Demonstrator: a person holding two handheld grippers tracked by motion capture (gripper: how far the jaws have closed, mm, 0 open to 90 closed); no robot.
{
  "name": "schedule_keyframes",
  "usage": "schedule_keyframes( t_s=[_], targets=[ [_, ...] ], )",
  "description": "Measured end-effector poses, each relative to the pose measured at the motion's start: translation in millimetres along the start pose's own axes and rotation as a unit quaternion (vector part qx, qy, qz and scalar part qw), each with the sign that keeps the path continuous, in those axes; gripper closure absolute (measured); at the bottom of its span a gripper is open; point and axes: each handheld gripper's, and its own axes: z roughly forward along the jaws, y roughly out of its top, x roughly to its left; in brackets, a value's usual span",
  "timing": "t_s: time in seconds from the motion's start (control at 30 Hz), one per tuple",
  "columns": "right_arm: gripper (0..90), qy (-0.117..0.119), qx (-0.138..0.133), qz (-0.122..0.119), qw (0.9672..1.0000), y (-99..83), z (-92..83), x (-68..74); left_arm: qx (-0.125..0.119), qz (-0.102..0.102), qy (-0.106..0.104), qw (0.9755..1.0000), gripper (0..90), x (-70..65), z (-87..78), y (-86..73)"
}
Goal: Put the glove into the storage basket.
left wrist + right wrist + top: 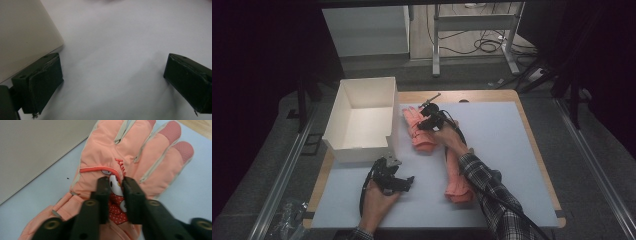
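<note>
On the pale blue mat (502,150) that covers the wooden table, a peach-pink padded glove (418,131) lies flat just beside the right wall of the open white box (362,117), its fingers pointing away from the person. The right gripper (430,122) sits on top of this glove, and in the right gripper view (117,195) its two black jaws stand close together on the back of the glove (120,155), pinching a fold of the fabric at the cartoon-cat patch with the red dotted part, just below the curved orange seam; the glove's fingers spread beyond the jaw tips toward the upper right. A second peach-pink glove (457,182) lies nearer the person, partly under the plaid sleeve (492,195) of the right arm, apart from the first. The left gripper (393,176) rests low on the mat near the front corner of the box; in the left gripper view (112,75) its jaws stand wide apart with only bare mat between them and the box wall (22,37) just beside the left one.
</note>
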Motion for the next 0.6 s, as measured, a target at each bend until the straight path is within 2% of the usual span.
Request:
schedule_keyframes(
  t_s=[0.13, 0.4, 0.6],
  targets=[
    [84.7, -0.004, -0.002, 0.001, 1.0, -1.2, -3.6, 0.8, 0.0, 0.0, 0.0, 1.0, 1.9, 0.0, 0.0, 0.0],
    [85.8, 0.002, -0.008, 0.013, 0.9999, 0.7, -20.6, 1.9, 0.0, 0.0, 0.0, 1.0, 1.9, 0.0, 0.0, 0.0],
    [85.8, 0.012, -0.023, 0.024, 0.9994, -0.1, -34.7, -0.4, 0.001, 0.002, 0.001, 1.0, 1.9, 0.3, -0.1, 0.1]
  ],
)
